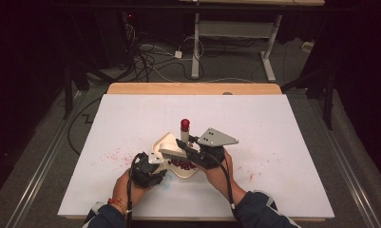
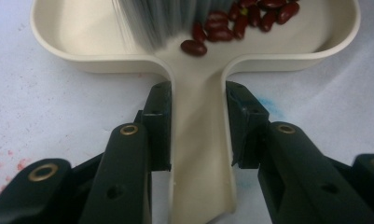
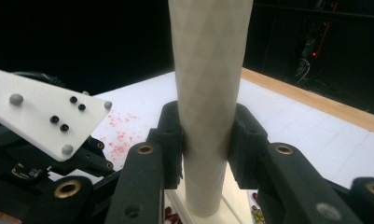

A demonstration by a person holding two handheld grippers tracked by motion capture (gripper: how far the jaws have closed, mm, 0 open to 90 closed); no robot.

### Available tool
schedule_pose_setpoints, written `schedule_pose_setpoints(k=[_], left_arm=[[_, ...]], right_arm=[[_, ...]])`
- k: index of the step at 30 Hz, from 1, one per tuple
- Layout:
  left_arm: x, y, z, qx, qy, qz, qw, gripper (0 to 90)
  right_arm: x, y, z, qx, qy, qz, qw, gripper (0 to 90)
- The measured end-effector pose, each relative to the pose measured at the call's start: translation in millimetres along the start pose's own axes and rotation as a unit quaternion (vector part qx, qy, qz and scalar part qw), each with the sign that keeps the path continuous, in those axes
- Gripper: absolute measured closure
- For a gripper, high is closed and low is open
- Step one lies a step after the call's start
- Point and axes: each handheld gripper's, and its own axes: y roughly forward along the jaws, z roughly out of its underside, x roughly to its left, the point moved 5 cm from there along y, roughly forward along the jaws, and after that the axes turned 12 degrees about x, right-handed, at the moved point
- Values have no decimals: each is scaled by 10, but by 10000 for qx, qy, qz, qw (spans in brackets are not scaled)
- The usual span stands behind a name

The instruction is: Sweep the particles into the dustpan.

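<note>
Left gripper view shows the left gripper (image 2: pixel 198 126) closed on the handle of the cream dustpan (image 2: pixel 201 154); the handle lies straight between both jaws, touching each. Red beans (image 2: pixel 231 23) lie in the pan on the white table (image 2: pixel 45 102). In the right gripper view, the right gripper (image 3: pixel 205 140) clamps the brush handle (image 3: pixel 208 84), which stands upright between its jaws, above the pan.

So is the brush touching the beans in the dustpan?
Touching. In the left gripper view the brush bristles press against the beans lying in the dustpan, with no gap between them.
</note>
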Motion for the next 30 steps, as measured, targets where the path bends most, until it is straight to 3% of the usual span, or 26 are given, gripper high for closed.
schedule_pose_setpoints(k=[8,13,16,17,22,26,30], left_arm=[[33,-38,62,-2,102,-7,9999,633],[59,-94,151,16,155,78,9998,633],[73,-125,215,53,221,75,9997,633],[81,-145,257,34,287,47,9996,632],[95,-174,312,55,295,68,9995,632],[76,-197,349,68,337,89,9994,632],[39,-190,399,113,374,166,9991,632]], right_arm=[[-82,-86,-45,-255,-1,-25,9997,706],[-186,-248,-145,-432,12,14,9991,707],[-262,-377,-182,-471,18,176,9987,707],[-320,-461,-182,-464,-11,325,9984,707],[-463,-603,-132,-477,20,593,9971,707],[-609,-682,10,-285,-8,843,9960,707],[-803,-767,185,-113,69,1238,9922,707]])
